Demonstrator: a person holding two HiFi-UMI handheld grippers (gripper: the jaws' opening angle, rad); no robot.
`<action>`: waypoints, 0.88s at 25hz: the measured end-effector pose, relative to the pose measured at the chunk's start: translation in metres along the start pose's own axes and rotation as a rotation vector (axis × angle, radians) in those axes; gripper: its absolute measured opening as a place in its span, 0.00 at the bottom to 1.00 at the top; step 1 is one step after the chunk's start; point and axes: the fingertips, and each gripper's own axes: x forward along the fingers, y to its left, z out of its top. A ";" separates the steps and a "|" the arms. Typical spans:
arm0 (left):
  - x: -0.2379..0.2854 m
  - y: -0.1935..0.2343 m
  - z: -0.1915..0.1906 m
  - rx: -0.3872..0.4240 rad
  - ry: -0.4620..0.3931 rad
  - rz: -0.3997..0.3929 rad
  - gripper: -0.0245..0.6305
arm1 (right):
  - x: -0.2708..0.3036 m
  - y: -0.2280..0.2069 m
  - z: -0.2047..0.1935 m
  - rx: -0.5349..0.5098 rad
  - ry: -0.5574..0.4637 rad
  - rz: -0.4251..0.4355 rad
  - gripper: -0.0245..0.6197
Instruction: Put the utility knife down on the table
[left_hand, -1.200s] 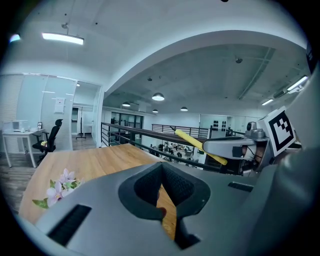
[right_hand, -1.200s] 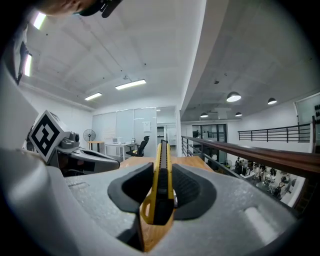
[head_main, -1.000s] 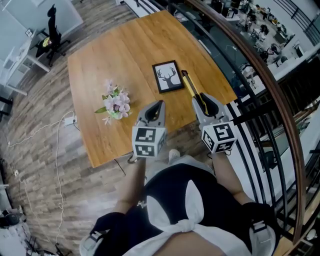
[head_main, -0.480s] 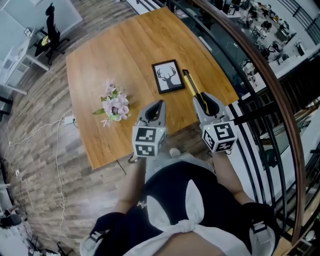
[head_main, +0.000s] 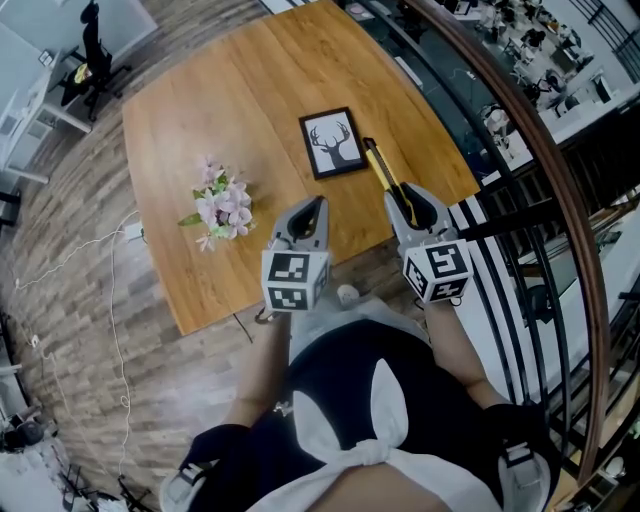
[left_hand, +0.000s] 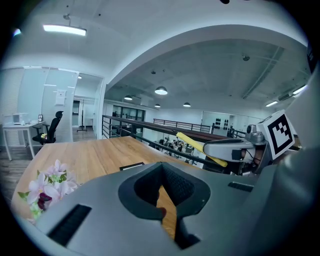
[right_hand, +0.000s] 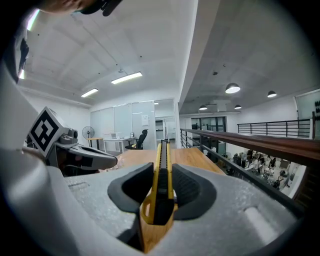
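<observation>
A light wooden table (head_main: 200, 110) stands on a plank floor (head_main: 70, 300) beside a dark curved railing (head_main: 540, 160), with an open office space beyond and below it. The yellow utility knife (head_main: 385, 178) is pinched at its rear end between the pads of the right gripper (head_main: 412, 205). Its long body points forward over the table's near right edge, and its far tip lies just beside the right side of a black-framed deer picture (head_main: 333, 143). In the right gripper view the knife (right_hand: 162, 170) runs straight out between the two pads, which press on its sides. In the left gripper view it (left_hand: 200, 147) looks raised off the tabletop. The left gripper (head_main: 315, 212) hovers near the right one, over the table's near edge, its jaws drawn together at the tips with nothing between them. A small bunch of pink and white flowers (head_main: 222, 208) lies on the table to the left of the picture, well apart from the knife. An office chair (head_main: 85, 60) sits far off in the corner.
</observation>
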 end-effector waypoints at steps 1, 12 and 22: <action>0.001 0.000 -0.002 0.000 0.006 -0.002 0.06 | 0.001 0.000 -0.003 0.003 0.006 0.001 0.21; 0.005 -0.006 -0.008 -0.004 0.042 -0.007 0.06 | 0.008 -0.008 -0.030 0.023 0.072 0.009 0.21; 0.007 -0.005 -0.021 0.004 0.080 -0.005 0.06 | 0.012 -0.011 -0.055 0.045 0.129 0.018 0.21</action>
